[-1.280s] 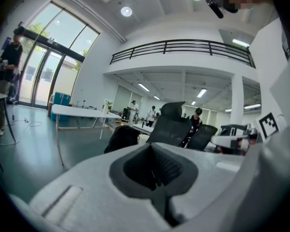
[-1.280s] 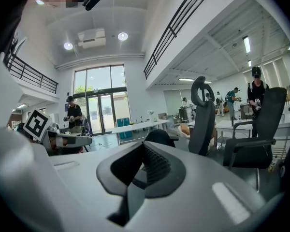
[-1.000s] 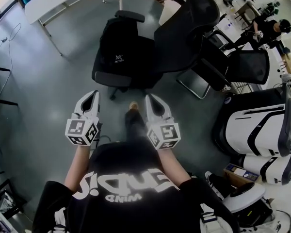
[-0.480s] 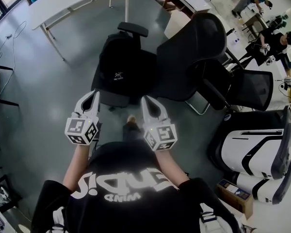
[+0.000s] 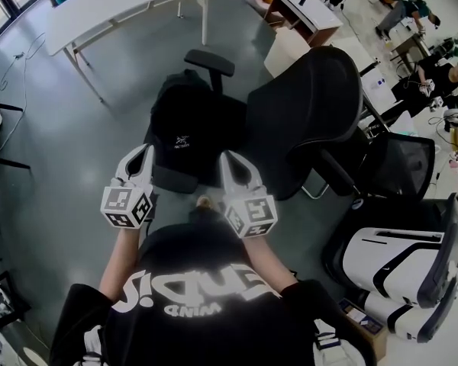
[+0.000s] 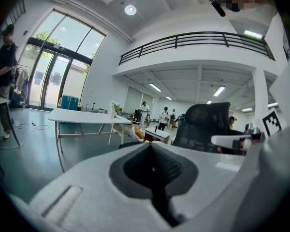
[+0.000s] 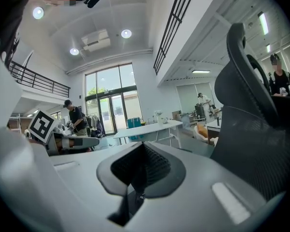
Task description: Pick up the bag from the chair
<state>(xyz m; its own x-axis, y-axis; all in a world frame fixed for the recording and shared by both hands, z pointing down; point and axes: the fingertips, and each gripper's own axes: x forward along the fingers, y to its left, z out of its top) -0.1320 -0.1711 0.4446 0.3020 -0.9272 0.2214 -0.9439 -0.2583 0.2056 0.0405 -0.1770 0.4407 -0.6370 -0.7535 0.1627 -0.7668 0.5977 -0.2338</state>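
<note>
Left tongs (image 5: 143, 152) together, nothing between. Right tongs (image 5: 229, 158) the same: pads meeting, empty. I hold both level, pointing forward, side by side with a gap between them. The bag (image 5: 185, 124) is just ahead of the tips, roughly between the two, sitting untouched on the chair (image 5: 309, 113) seat. An armrest (image 5: 210, 59) is beyond the bag, and the chair back is ahead-right of the right tongs. A white desk (image 5: 122, 2) is well beyond.

Risks, my judgement:
- Closed tongs would only shove the bag, so they need opening first.
- It's a black bag on a black seat with no handle visible, so I may pinch loose fabric and slip.
- The chair may swivel or roll when I pull.
- A strap could snag the armrest.
</note>
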